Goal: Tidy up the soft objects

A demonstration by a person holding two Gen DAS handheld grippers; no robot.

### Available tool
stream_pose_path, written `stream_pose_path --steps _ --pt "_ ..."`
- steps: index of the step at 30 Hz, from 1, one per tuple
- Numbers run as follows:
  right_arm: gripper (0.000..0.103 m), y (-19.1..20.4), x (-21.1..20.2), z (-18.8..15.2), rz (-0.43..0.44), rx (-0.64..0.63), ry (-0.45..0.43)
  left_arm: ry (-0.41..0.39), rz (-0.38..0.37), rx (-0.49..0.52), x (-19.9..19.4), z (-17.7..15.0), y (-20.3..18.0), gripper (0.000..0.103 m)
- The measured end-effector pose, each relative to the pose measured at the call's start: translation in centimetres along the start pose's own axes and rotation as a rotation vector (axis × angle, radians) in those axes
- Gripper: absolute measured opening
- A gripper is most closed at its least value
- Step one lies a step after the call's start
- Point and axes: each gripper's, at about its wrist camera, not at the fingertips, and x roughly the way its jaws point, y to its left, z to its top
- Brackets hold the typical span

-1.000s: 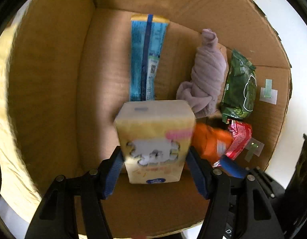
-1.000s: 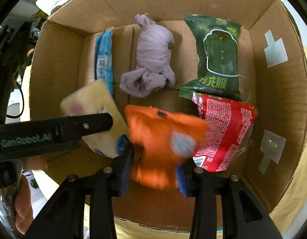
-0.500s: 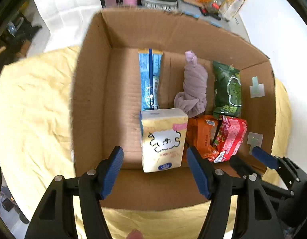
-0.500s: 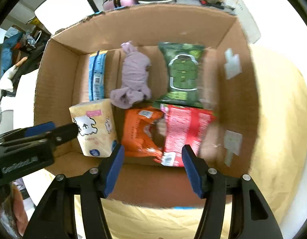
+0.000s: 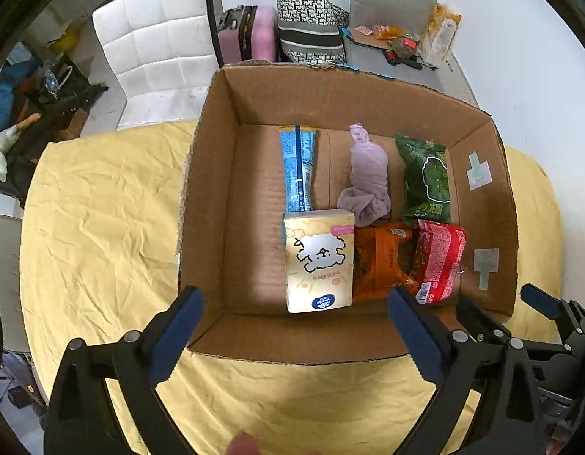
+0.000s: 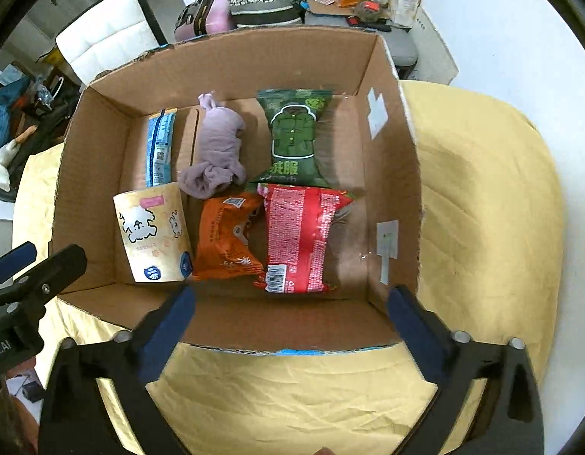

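Both hand-held grippers above box (image 5: 224, 174), jaws opening wide, nothing between: left hand-held gripper (image 5: 294, 328) nearest tissue pack (image 5: 318, 261); right hand-held gripper (image 6: 290, 320) nearest red pack (image 6: 298, 237).

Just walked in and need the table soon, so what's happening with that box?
A person is packing soft goods into the cardboard box on the yellow cloth. The left claw and right claw hang above the box's near edge, both opening with nothing between them. The yellow tissue pack and orange packet lie inside beside four other items.
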Motion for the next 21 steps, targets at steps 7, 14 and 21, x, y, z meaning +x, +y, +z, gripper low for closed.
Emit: stream_pose_path --steps 7,14,21 --pt "0.103 -0.5 -1.8 -1.0 -0.007 0.009 -0.036 -0.01 0.006 0.01 -0.9 -1.2 -0.7 0.1" --pt "0.103 -1.4 -6.3 -3.2 0.015 0.024 -0.105 -0.134 0.033 0.011 -7.0 -3.7 -1.5 0.1" --pt "0.103 -2.0 -15.1 -8.0 0.051 0.028 -0.243 -0.293 0.01 -0.014 -17.3 -8.3 -1.4 0.1"
